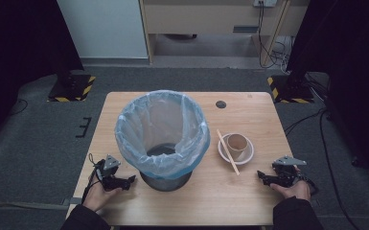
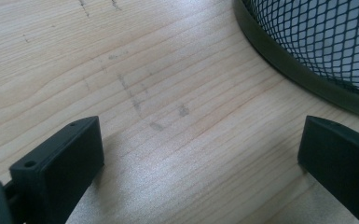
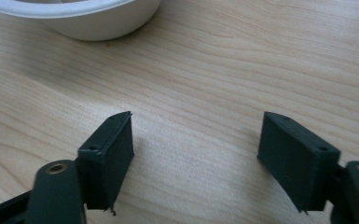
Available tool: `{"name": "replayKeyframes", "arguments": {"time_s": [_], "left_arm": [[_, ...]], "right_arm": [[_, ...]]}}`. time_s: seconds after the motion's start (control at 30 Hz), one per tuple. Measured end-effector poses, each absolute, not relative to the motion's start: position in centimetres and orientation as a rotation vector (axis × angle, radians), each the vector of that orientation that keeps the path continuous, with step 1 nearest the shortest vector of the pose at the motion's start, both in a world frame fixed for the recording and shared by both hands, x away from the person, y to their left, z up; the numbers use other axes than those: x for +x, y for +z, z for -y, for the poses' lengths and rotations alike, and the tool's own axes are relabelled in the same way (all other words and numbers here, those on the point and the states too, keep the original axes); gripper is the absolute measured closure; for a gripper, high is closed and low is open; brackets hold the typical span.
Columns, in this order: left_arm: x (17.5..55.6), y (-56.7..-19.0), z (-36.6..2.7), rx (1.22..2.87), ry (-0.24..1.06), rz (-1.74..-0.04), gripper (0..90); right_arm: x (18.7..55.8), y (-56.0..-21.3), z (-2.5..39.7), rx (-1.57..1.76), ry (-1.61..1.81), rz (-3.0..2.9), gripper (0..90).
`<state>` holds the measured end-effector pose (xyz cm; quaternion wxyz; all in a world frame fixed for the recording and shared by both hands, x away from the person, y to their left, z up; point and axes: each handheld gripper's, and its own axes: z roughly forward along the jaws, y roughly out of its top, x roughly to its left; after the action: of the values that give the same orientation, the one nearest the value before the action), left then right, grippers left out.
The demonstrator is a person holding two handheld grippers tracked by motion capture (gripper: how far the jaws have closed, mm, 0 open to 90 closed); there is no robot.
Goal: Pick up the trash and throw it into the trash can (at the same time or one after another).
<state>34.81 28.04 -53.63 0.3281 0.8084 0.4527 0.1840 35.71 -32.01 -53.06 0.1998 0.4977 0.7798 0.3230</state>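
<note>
From above, a mesh bin [image 1: 165,139] lined with pale blue plastic stands mid-table [image 1: 249,103] on light wood, a white bowl [image 1: 236,148] holding a brown paper cup [image 1: 236,143] to its right, a wooden stick [image 1: 227,151] across the rim running near-far, grey carpet around; the left gripper [image 2: 200,154], jaws apart, faces the bin's base; the right gripper [image 3: 196,156], likewise spread, faces the bowl.

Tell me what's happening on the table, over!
Left gripper open, empty, beside bin. Right gripper open, empty, near white bowl. Paper cup in bowl, chopstick across rim. Nothing in the way.
</note>
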Motion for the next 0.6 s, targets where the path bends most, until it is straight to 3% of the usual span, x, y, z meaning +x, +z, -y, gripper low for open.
{"name": "replayKeyframes", "arguments": {"time_s": [0.23, 0.6], "left_arm": [[34.7, -53.6, -27.9, 2.116, 0.482, -1.188, 0.0], [34.6, -53.6, -27.8, 2.115, 0.484, -1.19, 0.0]], "right_arm": [[35.3, -51.6, 32.3, 1.419, 0.955, -2.093, 33.7], [34.9, -49.3, 32.5, 1.475, 1.069, -1.961, 34.6]]}}
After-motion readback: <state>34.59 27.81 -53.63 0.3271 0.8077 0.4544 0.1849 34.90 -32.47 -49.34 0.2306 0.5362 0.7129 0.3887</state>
